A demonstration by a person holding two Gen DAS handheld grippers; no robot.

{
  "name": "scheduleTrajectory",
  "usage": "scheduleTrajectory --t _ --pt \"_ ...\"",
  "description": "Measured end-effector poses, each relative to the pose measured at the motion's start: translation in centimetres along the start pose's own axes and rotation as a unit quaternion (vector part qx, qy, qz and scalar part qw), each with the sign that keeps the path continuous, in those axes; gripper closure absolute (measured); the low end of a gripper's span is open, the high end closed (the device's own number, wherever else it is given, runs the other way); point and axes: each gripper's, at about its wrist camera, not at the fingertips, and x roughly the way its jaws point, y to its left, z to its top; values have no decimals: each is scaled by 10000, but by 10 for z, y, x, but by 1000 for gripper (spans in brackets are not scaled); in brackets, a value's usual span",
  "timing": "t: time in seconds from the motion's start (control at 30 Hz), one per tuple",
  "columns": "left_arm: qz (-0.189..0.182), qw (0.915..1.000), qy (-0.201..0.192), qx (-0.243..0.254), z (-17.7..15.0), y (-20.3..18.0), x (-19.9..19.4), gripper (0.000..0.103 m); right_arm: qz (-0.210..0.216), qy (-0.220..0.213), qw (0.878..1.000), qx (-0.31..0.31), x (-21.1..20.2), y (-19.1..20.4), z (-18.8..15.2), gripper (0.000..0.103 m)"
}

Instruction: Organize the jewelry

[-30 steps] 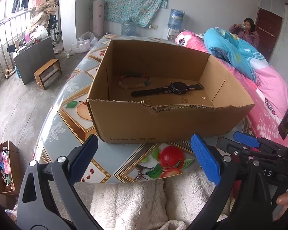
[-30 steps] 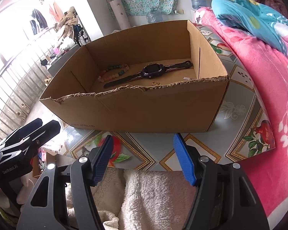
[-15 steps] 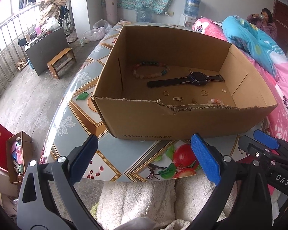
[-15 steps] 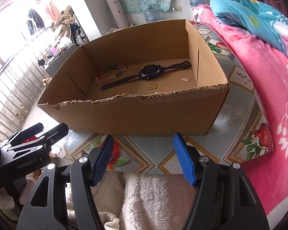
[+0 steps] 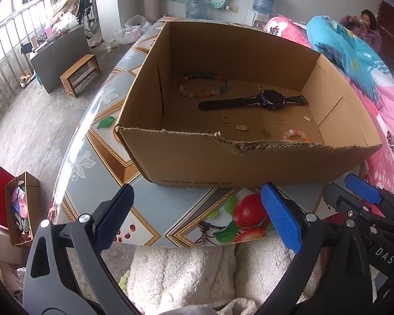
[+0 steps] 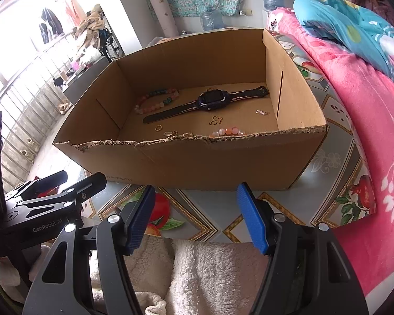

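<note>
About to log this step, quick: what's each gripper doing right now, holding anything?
Left gripper: open, holding nothing.
Right gripper: open, holding nothing.

The left hand-held gripper [image 5: 201, 216] points steeply down, its blue-padded jaws spread wide with nothing between them. The right hand-held gripper [image 6: 197, 216] tilts down alike, jaws parted and empty. They sit side by side at the near edge, apart.
</note>
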Motion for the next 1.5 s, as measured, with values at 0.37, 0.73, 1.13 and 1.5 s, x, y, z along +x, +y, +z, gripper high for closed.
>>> scheduleTrajectory --t 0.37,0.73,1.13,1.5 --pt "27 10000 -33 60 0 -3 -1 9 -28 25 10000 -35 0 4 2 40" --pt "57 9999 -47 82 -2 -4 -3 9 -54 18 10000 -17 -2 3 3 40" --pt "74 9999 -47 79 -1 -4 -3 9 -58 16 10000 -26 -2 1 4 40" --pt "82 9999 -7 94 0 -5 -1 9 -40 30 10000 -17 -3 1 6 40"
